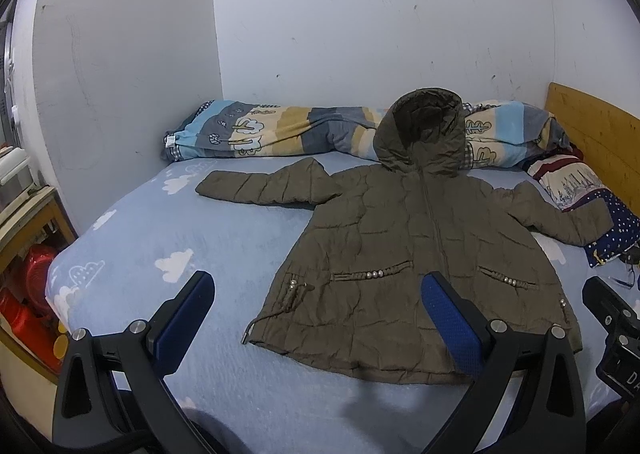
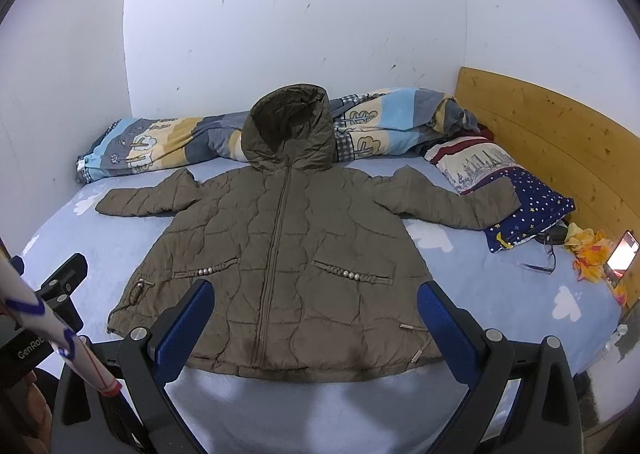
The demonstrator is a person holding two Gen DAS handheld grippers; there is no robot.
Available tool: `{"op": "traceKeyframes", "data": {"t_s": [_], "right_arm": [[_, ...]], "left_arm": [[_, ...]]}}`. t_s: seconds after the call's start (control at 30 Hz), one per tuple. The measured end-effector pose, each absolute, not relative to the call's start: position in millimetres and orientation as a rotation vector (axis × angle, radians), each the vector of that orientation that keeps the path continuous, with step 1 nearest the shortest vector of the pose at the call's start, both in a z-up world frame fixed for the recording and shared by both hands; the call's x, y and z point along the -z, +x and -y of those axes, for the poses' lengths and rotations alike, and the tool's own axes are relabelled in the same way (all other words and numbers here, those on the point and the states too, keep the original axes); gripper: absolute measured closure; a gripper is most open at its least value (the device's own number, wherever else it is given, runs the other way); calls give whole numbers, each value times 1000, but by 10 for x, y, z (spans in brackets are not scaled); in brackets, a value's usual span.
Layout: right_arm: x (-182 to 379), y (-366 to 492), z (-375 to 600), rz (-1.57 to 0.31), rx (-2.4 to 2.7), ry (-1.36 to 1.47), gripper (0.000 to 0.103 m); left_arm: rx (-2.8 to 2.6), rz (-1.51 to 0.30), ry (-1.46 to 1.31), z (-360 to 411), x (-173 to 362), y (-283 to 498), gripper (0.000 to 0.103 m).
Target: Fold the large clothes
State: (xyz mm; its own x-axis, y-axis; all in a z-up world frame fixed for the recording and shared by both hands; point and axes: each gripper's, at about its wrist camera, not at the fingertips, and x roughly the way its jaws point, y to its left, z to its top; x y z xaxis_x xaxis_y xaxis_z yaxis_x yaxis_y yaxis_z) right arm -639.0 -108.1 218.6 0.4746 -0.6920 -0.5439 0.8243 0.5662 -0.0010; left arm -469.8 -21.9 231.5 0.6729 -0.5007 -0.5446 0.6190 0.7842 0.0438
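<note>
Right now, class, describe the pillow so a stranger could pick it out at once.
Find the wooden headboard by the bed. Beside it lies the pillow, under the jacket cuff. Unlike the striped quilt, it has star-dotted navy fabric.

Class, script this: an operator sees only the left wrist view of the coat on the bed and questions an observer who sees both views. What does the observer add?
Operator: My finger covers one corner of the hem of the coat. How does that corner lie?
Observer: Flat on the sheet, not folded over.
Operator: What lies past the starry pillow?
Observer: A lit phone by the headboard.
</note>
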Motion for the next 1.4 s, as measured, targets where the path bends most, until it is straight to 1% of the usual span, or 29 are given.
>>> {"op": "traceKeyframes", "data": {"t_s": [1.1, 1.27, 1.4], "right_arm": [[-2052, -6360, 1171, -570, 938, 311, 0], [-2007, -6363, 1239, -574, 937, 325, 0], [-1854, -6384, 1410, -605, 927, 368, 0]], "left_arm": [[641, -568, 287, 324, -2155, -4720, 0], [652, -574, 309, 439, -2076, -4708, 0], [688, -577, 337, 744, -1997, -4516, 0]]}}
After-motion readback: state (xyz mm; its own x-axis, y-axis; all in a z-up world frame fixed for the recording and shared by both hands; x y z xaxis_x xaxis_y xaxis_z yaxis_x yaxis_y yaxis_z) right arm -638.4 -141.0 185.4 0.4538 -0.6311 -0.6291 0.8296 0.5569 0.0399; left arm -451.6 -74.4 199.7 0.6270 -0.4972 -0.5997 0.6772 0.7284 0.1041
